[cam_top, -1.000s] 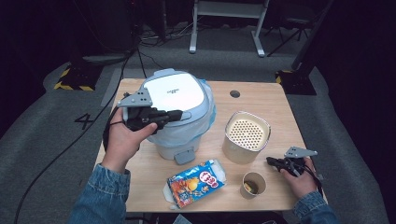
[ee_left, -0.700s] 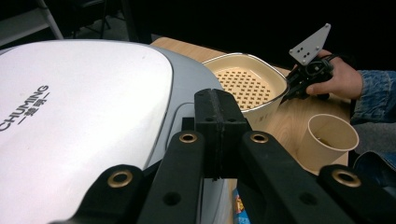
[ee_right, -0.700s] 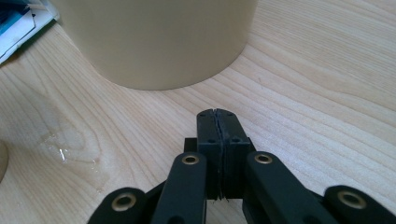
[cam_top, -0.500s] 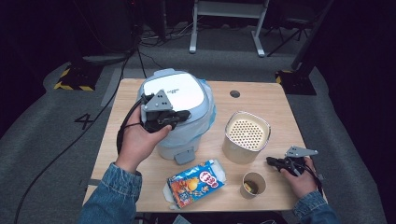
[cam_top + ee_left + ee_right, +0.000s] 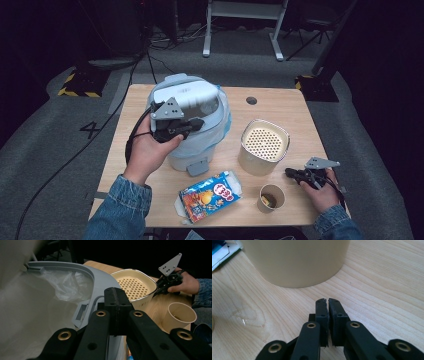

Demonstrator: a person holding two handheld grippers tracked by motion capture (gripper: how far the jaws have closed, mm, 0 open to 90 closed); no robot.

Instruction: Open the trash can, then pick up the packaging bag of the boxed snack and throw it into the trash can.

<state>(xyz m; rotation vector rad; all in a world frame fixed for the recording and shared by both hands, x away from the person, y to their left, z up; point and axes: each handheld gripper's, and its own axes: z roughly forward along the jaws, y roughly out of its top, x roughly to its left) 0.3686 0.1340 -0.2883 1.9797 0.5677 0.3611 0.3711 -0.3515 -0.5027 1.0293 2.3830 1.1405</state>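
Bin, back left of table: lid up, liner exposed, ready for waste. Your left gripper sits at its rim, jaws closed, empty, likely propping the lid. Right gripper rests closed beside beige container, empty, waiting.

The left gripper is held centre-left of the frame, jaws closed; the right gripper is rested lower right, jaws together.

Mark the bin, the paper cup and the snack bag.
bin (image 5: pixel 210 142), high view, front wall
paper cup (image 5: pixel 272 196), high view, rim
snack bag (image 5: pixel 210 195), high view, middle of its printed face
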